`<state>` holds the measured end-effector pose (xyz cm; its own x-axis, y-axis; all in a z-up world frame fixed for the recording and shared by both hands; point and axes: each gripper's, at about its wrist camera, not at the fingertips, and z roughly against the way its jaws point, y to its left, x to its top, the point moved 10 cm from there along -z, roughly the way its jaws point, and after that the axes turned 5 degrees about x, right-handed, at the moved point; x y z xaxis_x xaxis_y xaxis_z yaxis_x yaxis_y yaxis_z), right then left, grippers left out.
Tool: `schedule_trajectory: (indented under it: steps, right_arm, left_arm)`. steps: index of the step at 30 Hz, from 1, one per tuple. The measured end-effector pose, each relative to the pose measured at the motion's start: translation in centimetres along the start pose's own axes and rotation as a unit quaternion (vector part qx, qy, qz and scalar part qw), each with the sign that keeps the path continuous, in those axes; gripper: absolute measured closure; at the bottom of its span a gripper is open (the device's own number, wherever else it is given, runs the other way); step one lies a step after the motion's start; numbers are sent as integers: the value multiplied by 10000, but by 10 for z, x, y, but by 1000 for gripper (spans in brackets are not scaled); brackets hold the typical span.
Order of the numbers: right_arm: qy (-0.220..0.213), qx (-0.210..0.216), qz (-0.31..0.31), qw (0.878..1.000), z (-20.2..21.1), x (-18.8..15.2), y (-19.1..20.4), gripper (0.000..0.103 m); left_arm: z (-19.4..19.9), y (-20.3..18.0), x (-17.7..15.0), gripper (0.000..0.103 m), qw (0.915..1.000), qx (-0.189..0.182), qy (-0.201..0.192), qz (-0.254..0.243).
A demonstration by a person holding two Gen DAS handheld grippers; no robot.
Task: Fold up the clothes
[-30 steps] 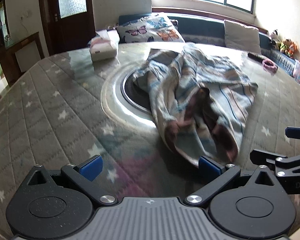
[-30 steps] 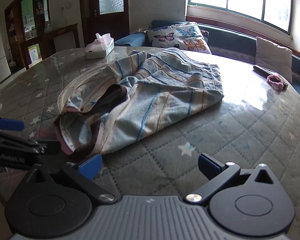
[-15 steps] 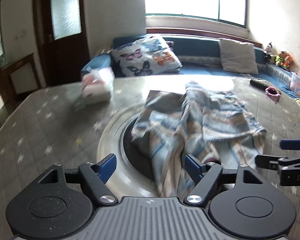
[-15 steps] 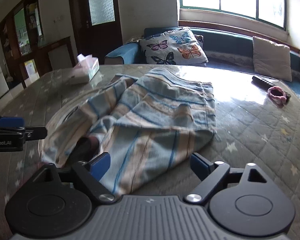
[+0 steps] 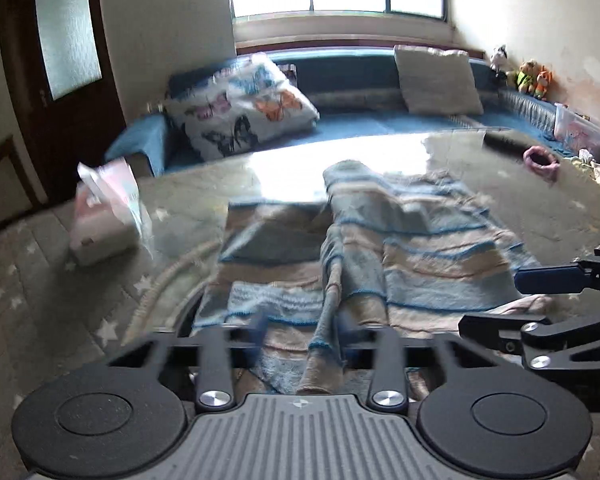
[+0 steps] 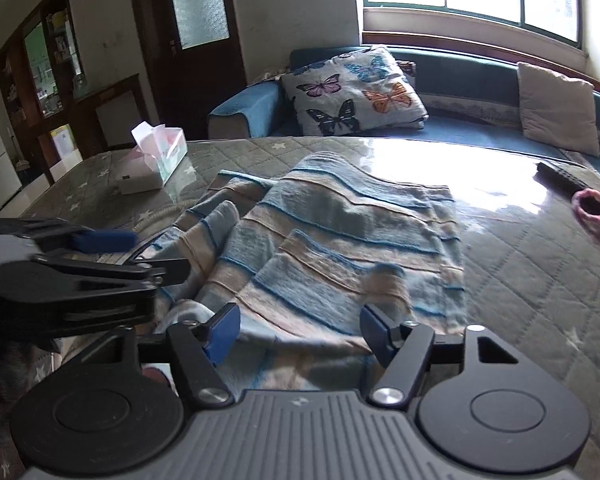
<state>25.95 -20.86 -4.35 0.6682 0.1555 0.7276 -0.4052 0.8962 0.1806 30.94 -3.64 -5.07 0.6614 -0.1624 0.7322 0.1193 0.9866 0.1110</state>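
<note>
A blue and beige striped garment (image 5: 420, 264) (image 6: 340, 240) lies rumpled on the glass-topped table (image 5: 60, 312) (image 6: 540, 280). My left gripper (image 5: 303, 330) is at its near edge, jaws closing on a raised fold that runs between the blurred blue pads. My right gripper (image 6: 300, 332) is over the near edge further right. Its jaws are closing too, still well apart, with flat cloth lying between the pads and not pinched. Each gripper shows side-on in the other's view.
A tissue box (image 5: 104, 216) (image 6: 156, 160) stands at the back left of the table. A pink scrunchie (image 5: 540, 159) (image 6: 592, 208) and a dark remote (image 6: 560, 178) lie at the back right. A blue sofa with cushions (image 6: 352, 92) runs behind the table.
Both grippers have moved forward over the garment's near edge. The left jaws have narrowed from wide open onto a fold, and the right jaws have narrowed partway.
</note>
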Motion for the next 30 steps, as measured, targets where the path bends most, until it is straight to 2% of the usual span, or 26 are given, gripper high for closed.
schedule_trajectory:
  steps: [1,2,10,17,19,25,30]
  right_arm:
    - [23,41,11,10000,-4,1,2,41]
    - [46,79,23,10000,-8,3,4,42]
    - [322,319,86,9989,-48,5,24,58]
    - [452,266,68,9986,-59,-6,26,94]
    - [438,214,40,9988,-53,-7,22,99]
    - [124,66,7,9999,-23,-3,12,102]
    - [-252,-77,-155,9995,16,1,-6,102]
  left_arm:
    - [-2,3,-3,94,10000,-29,36,47]
    - [-3,7,-6,98,9999,-38,55,95]
    - [18,49,-15,100,9985,188,-129,489]
    - [41,80,-22,100,9950,394,-308,868]
    - [49,90,-24,100,9932,493,-358,989]
    - [76,125,-43,100,9864,916,-473,1278]
    - [98,152,-72,100,9794,1214,-382,1569]
